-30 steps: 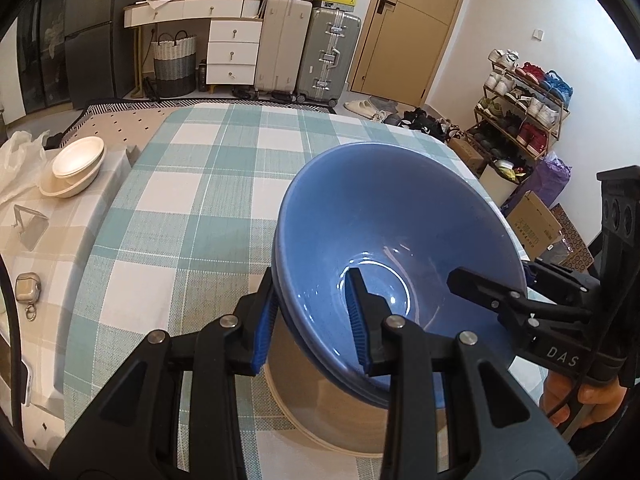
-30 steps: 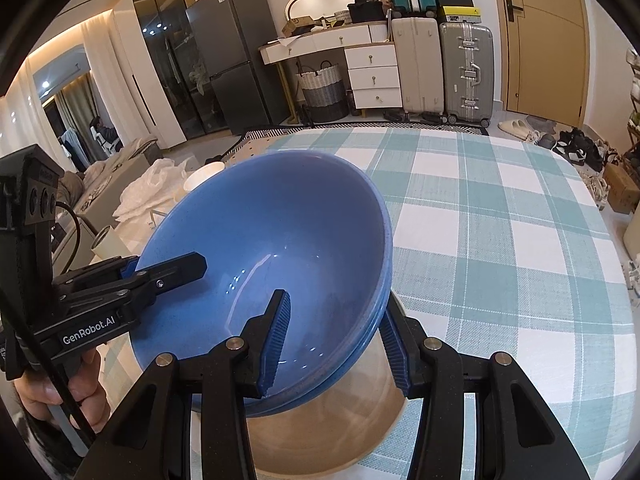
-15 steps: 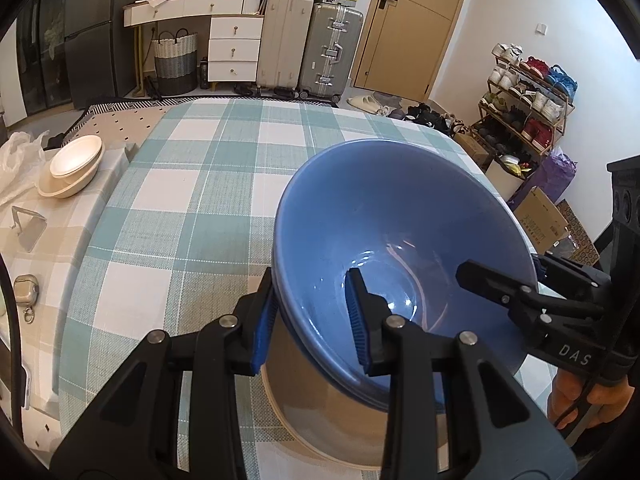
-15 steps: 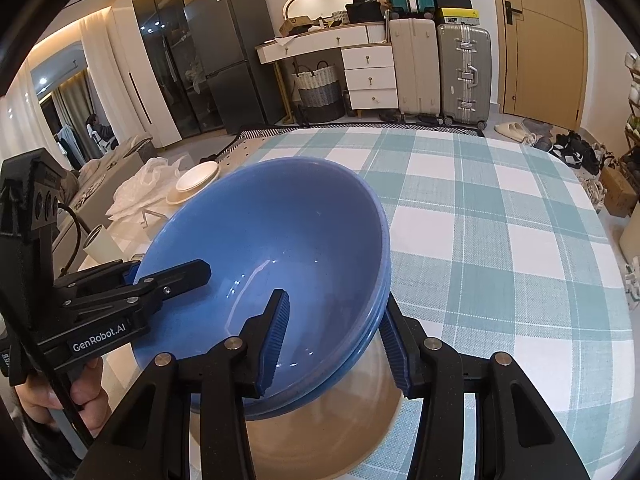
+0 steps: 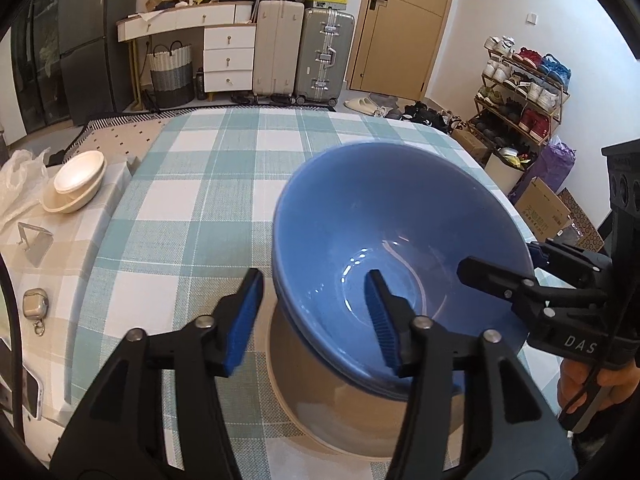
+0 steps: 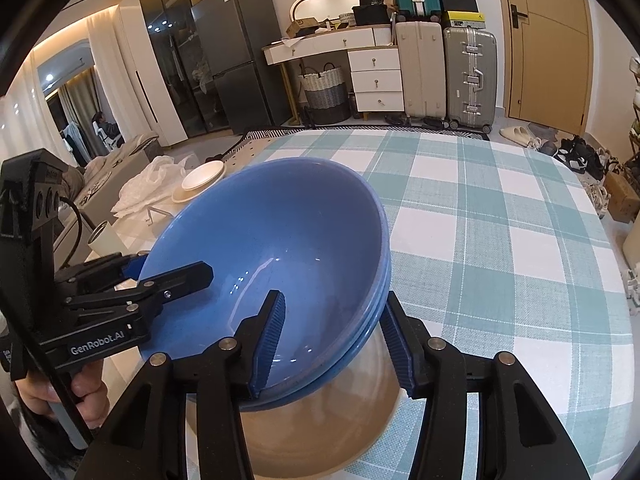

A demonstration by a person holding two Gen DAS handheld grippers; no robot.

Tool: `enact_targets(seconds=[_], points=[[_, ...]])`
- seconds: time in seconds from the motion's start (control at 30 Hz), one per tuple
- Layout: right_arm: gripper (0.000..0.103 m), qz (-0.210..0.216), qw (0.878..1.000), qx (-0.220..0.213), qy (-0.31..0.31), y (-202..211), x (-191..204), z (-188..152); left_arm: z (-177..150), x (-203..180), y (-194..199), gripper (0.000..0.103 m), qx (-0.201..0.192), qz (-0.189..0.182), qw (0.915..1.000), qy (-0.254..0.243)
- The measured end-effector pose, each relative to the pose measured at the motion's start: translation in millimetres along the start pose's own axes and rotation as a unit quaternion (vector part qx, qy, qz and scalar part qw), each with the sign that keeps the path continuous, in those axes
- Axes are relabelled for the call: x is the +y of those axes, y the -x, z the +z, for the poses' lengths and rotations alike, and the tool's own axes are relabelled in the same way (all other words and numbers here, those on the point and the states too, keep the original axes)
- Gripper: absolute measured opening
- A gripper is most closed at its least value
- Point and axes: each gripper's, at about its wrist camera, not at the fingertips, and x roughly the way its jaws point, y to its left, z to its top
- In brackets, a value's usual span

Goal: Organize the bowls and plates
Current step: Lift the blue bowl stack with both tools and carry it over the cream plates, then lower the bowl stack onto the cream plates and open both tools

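A stack of blue bowls (image 5: pixel 400 232) rests in a large beige bowl (image 5: pixel 340 400) on the checked table. It also shows in the right wrist view (image 6: pixel 280 240), over the beige bowl (image 6: pixel 320 432). My left gripper (image 5: pixel 312 312) is open, its fingers standing either side of the blue rim without touching it. My right gripper (image 6: pixel 332 340) straddles the opposite rim with both pads against the bowl wall. Each gripper is visible in the other's view.
A small stack of white dishes (image 5: pixel 76 188) sits on the side table at left, with a plastic bag (image 5: pixel 16 184), a metal stand (image 5: pixel 36 240) and an earbud case (image 5: pixel 36 304). The green-checked tablecloth (image 5: pixel 224 168) spreads beyond. Suitcases and a shoe rack stand behind.
My left gripper has opened and let go of the blue bowls' rim. The right gripper still clamps the other side. The bowls have settled lower into the beige bowl.
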Motion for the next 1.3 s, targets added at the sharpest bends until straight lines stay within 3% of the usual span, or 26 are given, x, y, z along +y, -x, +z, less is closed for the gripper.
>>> enact_targets(seconds=[0.07, 0.13, 0.23, 0.3, 0.63, 0.97, 1.2, 1.3], points=[[0.066, 0.002, 1.000, -0.002, 0.012, 3, 1, 0, 1, 2, 6, 0.078, -0.013, 0.000, 0.9999, -0.001], [0.087, 0.009, 1.000, -0.016, 0.020, 10, 2, -1, -1, 4, 13, 0.078, -0.026, -0.001, 0.9997, -0.004], [0.097, 0.016, 0.998, -0.040, 0.034, 21, 2, -5, -4, 6, 24, 0.084, -0.046, -0.001, 0.9989, -0.014], [0.101, 0.013, 0.997, -0.055, 0.047, 28, 1, -7, -6, 7, 32, 0.101, -0.064, 0.001, 0.9978, -0.020], [0.102, 0.041, 0.984, -0.141, 0.096, 72, -10, -31, -28, 24, 76, 0.101, -0.131, -0.014, 0.9907, -0.036], [0.102, 0.066, 0.980, -0.157, 0.099, 81, -40, -61, -63, 40, 86, 0.101, -0.170, -0.009, 0.9835, -0.062], [0.102, 0.097, 0.974, -0.179, 0.102, 86, -52, -83, -82, 51, 71, 0.101, -0.168, -0.010, 0.9842, -0.054], [0.102, 0.088, 0.975, -0.178, 0.102, 84, -55, -89, -87, 54, 63, 0.101, -0.165, -0.007, 0.9848, -0.054]])
